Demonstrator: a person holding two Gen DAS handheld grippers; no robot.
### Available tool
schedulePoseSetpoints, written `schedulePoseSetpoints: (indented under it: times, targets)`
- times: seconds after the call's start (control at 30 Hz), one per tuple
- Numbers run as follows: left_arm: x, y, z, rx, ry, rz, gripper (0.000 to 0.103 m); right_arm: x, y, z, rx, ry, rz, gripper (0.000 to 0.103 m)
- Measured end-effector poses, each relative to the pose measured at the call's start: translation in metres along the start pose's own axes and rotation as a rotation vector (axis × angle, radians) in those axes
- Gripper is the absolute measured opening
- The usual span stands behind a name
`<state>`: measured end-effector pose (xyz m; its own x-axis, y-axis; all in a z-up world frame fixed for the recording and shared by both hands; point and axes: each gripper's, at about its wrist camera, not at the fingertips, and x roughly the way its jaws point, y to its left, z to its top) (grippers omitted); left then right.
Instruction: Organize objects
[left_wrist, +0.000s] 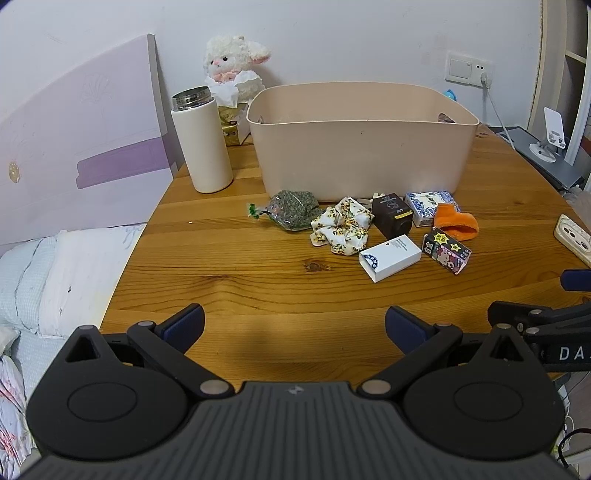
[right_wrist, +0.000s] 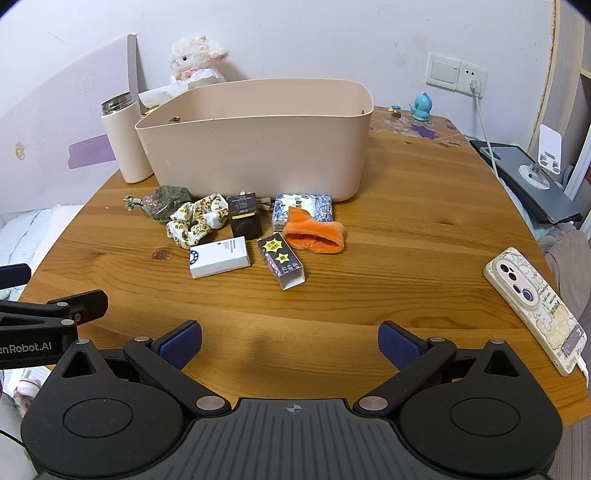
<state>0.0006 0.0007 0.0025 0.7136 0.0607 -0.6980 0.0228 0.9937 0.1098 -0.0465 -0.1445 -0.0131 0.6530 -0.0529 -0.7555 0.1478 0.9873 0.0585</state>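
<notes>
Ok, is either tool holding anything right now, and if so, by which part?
Nothing is held. The left tool and the right tool are both open over bare table, short of the small items in front of the beige bin.

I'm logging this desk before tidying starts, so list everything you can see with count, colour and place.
Storage bin: one, beige, back of table.
Thermos: one, white, left of bin.
Herb pouch: one, green, before the bin, leftmost.
Scrunchie: one, white floral, beside pouch.
Dark box: one, black, centre.
Patterned box: one, blue-white, against bin.
Orange cloth: one, before the patterned box.
White box: one, nearer front.
Sticker box: one, black-pink, right of the white box.
Phone: one, cream case, right edge.
Plush lamb: one, white, behind bin.
Wooden table: one, brown.
Left gripper: open.
Right gripper: open.
</notes>
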Motion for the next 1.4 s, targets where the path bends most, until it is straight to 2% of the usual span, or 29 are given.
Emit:
schedulePoseSetpoints:
  times: [0.47,1.07,1.4]
  targets:
    - [0.006,0.006,0.002,-0.014,0.004,-0.004,0.103,0.003,-0.001,0.007,-0.008,-0.004,-0.011,0.103]
    - [0.028,0.023,0.02,-0.031,-0.001,0.0,0.103,0.024,-0.01,0.026,-0.012,-0.006,-0.038,0.103]
    - [0.068,0.037,0.049,-0.014,-0.051,0.015,0.103,0.064,-0.019,0.041,-0.011,0.058,-0.023,0.089]
